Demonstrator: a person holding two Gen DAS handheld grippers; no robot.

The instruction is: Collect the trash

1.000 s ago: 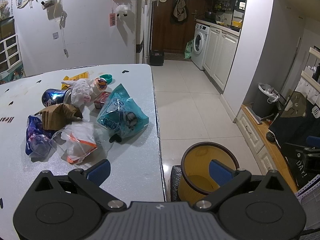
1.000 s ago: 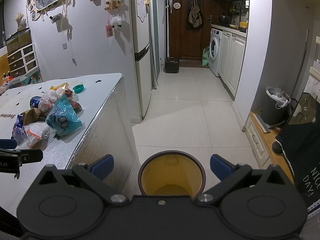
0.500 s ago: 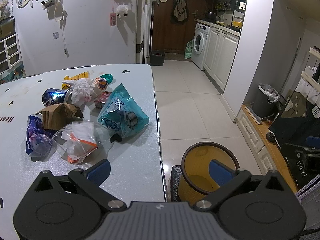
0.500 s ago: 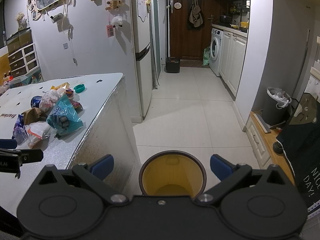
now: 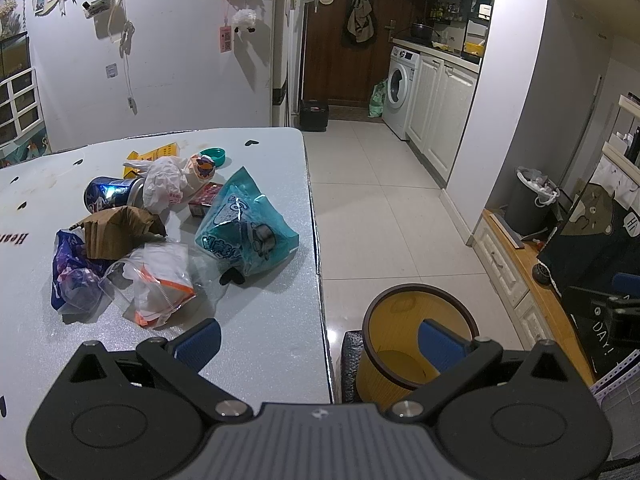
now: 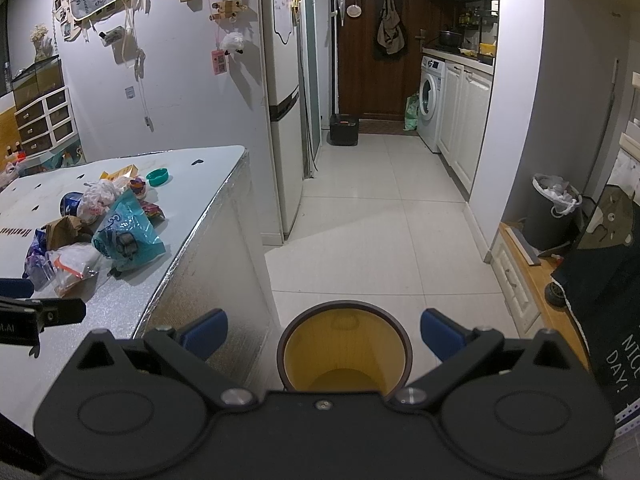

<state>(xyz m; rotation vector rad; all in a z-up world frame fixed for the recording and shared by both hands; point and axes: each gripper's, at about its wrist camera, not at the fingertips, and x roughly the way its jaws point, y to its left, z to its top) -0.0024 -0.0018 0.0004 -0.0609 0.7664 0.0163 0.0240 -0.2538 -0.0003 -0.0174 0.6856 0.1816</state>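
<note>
A heap of trash lies on the pale table: a teal snack bag, a clear bag with orange trim, a brown paper bag, a purple wrapper, a blue can, a white plastic bag and a teal cap. My left gripper hovers open over the table's near right corner, short of the heap. On the floor beside the table stands a yellow bin with a dark rim. My right gripper is open and empty, straddling the bin's mouth from above.
A white tiled floor runs back to a fridge, washing machine and dark door. A grey lined waste bin stands at the right by a low wooden shelf. The other gripper's tip shows at the left edge.
</note>
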